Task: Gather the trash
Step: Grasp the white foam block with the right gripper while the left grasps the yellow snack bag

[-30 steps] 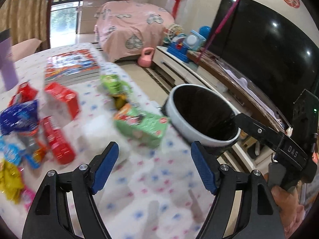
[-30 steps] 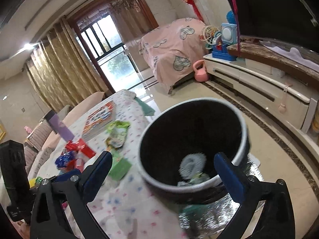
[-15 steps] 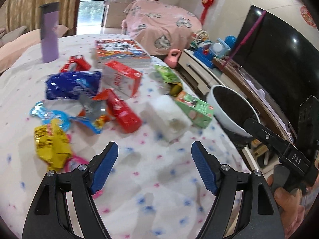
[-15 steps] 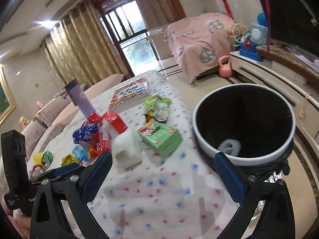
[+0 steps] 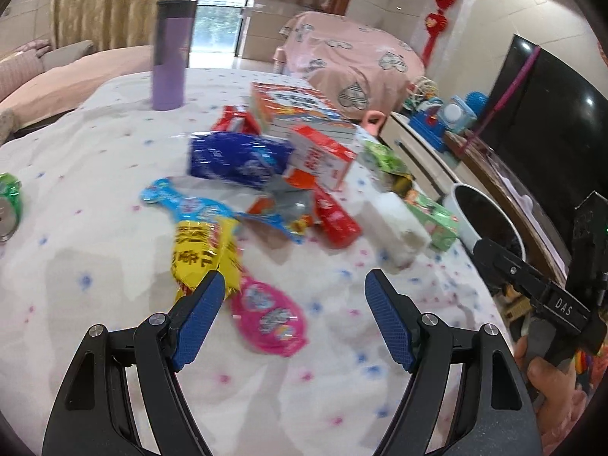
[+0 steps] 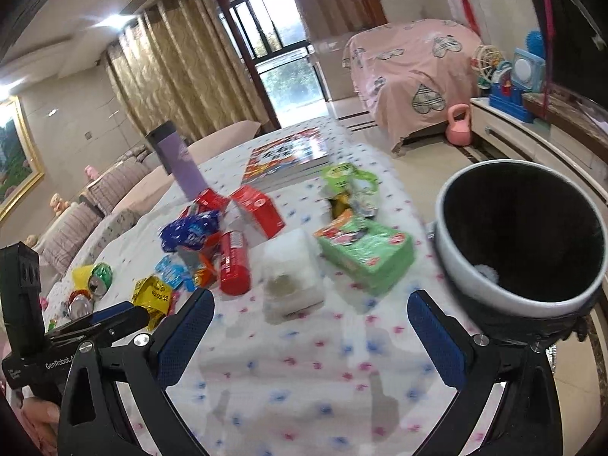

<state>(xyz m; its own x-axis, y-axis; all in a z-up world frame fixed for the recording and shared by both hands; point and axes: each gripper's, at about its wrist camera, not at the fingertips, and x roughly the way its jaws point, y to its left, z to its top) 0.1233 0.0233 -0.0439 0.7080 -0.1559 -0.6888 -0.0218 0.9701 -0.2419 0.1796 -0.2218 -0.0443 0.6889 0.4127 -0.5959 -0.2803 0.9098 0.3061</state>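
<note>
Wrappers and packs litter the dotted tablecloth (image 5: 95, 266). A pink wrapper (image 5: 268, 313) lies just ahead of my open left gripper (image 5: 294, 287), with a yellow packet (image 5: 203, 249) by its left finger. Further off sit a blue bag (image 5: 235, 159), red boxes (image 5: 323, 152), a red tube (image 6: 233, 262), a white tissue pack (image 6: 292, 271) and a green pack (image 6: 366, 250). My right gripper (image 6: 309, 309) is open and empty over the cloth, short of the tissue pack. A white-rimmed bin (image 6: 520, 235) stands off the table's right edge, something pale at its bottom.
A purple tumbler (image 5: 169, 53) and a book stack (image 6: 287, 157) stand at the table's far side. Crushed cans (image 6: 97, 275) lie at the left. Beyond the right edge are a TV cabinet (image 6: 532, 140), a pink kettlebell (image 6: 459, 125) and a covered sofa (image 6: 410, 64).
Both views have swung left from the bin toward the litter on the table. The bin went from ahead of the grippers to the right edge. Both grippers stayed open.
</note>
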